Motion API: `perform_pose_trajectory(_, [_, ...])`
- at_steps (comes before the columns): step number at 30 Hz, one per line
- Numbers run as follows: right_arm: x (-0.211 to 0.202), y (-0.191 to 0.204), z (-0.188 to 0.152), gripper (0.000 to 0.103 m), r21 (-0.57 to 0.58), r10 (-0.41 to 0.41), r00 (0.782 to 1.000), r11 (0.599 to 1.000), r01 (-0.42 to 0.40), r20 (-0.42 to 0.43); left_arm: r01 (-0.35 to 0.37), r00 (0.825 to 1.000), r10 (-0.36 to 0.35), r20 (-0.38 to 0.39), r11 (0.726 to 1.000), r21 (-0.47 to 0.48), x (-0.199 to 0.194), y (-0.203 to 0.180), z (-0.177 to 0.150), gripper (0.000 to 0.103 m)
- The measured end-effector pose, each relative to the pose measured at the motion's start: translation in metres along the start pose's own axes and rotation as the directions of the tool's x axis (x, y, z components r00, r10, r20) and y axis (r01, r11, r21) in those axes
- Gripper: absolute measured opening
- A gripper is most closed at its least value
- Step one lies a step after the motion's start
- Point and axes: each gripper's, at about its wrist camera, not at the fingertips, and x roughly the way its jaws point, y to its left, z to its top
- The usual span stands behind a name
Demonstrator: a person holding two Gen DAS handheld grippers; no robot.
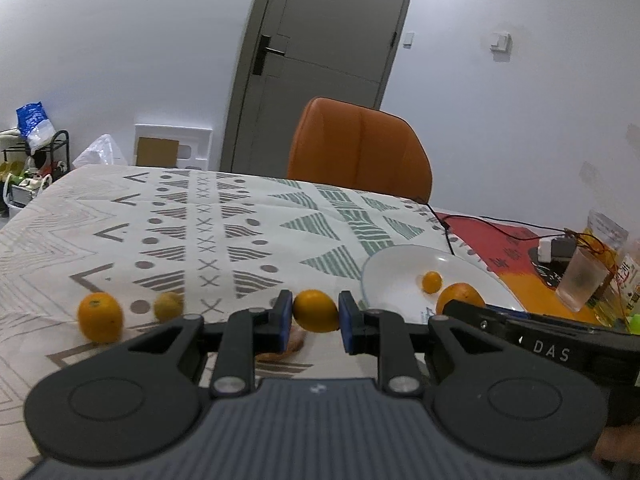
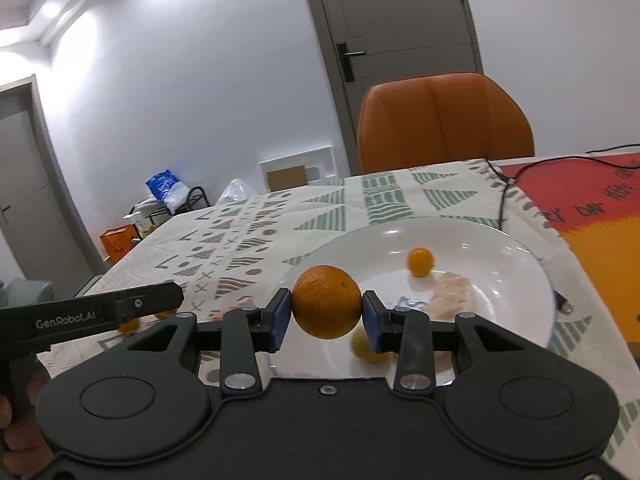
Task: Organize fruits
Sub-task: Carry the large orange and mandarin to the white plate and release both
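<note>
In the left wrist view, the left gripper [image 1: 315, 316] is clamped on a small yellow-orange fruit [image 1: 316, 310], its blue pads [image 1: 285, 320] pressing on either side, above the patterned tablecloth [image 1: 208, 224]. To the left, on the cloth, sit an orange [image 1: 100, 317] and, just beside it, a paler, blurred fruit [image 1: 168, 306]. To the right lies a white plate [image 1: 404, 272] with a kumquat [image 1: 432, 282] on it. The right gripper [image 1: 520, 334] reaches in from the right edge over the plate's near rim, with a large orange [image 1: 460, 297] at its tip. A clear cup [image 1: 580, 280] and black cables stand beyond the plate on a red and orange mat [image 1: 500, 240]. An orange chair [image 1: 360, 148] stands behind the table before a grey door [image 1: 332, 40]. In the right wrist view, the right gripper [image 2: 326, 314] is closed on the large orange [image 2: 326, 302], held between blue pads [image 2: 280, 320] over the near left part of the plate [image 2: 460, 240]. The kumquat [image 2: 420, 262] rests further back on the plate, and a yellow fruit [image 2: 362, 348] shows below the held orange, partly hidden. The left gripper's [image 2: 120, 312] side enters from the left, over the cloth [image 2: 224, 240]; its tips are out of view here. Fingers [image 2: 20, 432] show at the lower left edge.
</note>
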Motion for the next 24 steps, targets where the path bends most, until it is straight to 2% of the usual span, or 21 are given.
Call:
perform_pose_trajectory(8, [-0.004, -0.024, 0.000, 0.037, 0.039, -0.043, 0.999, 0.998, 0.042, 0.019, 0.017, 1.000, -0.017, -0.016, 0.999, 0.034, 0.012, -0.019, -0.001, 0.023])
perform_pose_trajectory(24, [-0.025, -0.042, -0.005, 0.038, 0.060, -0.040, 0.998, 0.997, 0.038, 0.040, 0.055, 0.998, -0.053, -0.031, 0.996, 0.071, 0.029, -0.050, 0.000, 0.023])
